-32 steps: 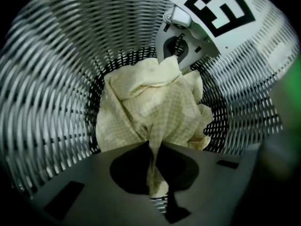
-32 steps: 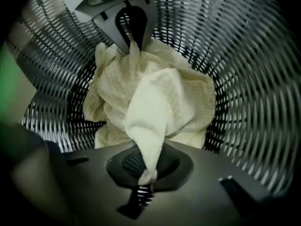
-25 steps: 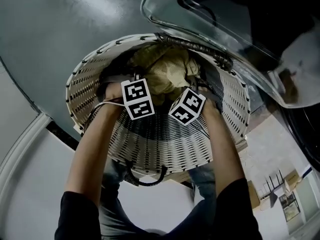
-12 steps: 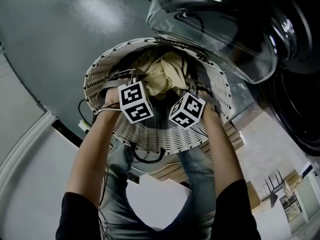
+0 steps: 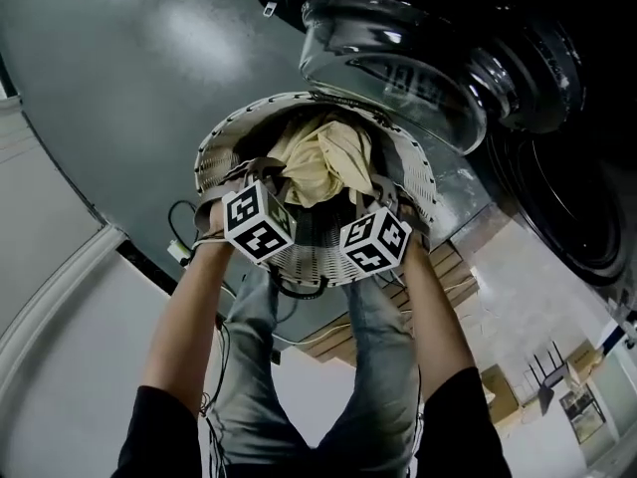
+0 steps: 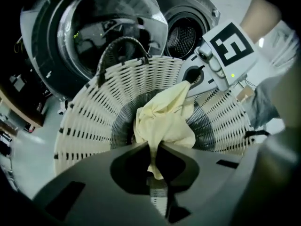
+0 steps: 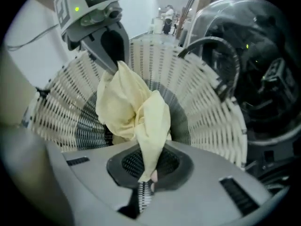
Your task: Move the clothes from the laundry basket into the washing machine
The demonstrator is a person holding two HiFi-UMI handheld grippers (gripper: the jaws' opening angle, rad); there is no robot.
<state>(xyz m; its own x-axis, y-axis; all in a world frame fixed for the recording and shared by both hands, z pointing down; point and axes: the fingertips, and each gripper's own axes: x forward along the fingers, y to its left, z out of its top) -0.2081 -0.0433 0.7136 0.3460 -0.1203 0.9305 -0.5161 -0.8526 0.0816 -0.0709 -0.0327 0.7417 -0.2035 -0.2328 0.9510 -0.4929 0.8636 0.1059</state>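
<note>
One yellow cloth (image 5: 323,162) hangs at the mouth of the basket (image 5: 211,152). The left gripper (image 6: 153,150) and the right gripper (image 7: 146,173) both pinch it tightly. It probably has yet to reach the washing machine (image 5: 557,187).

- In the head view, the jaws of the left gripper (image 6: 151,147) and the right gripper (image 7: 146,179) are hidden at the near rim of the laundry basket (image 5: 212,152), behind their marker cubes (image 5: 257,224).
- The lower folds of the pale yellow garment (image 5: 323,157) sink out of sight inside the basket.
- The basket's floor under that garment is covered, so whether more clothes lie there cannot be told.
- In both gripper views, the gripper's own body blocks the basket's near wall.
- Beyond the basket's far rim, the washing machine (image 5: 557,118) is cut off by the head view's top and right edges.
- Past the far rim in the right gripper view, distant figures (image 7: 167,13) are too small and blurred to make out.
</note>
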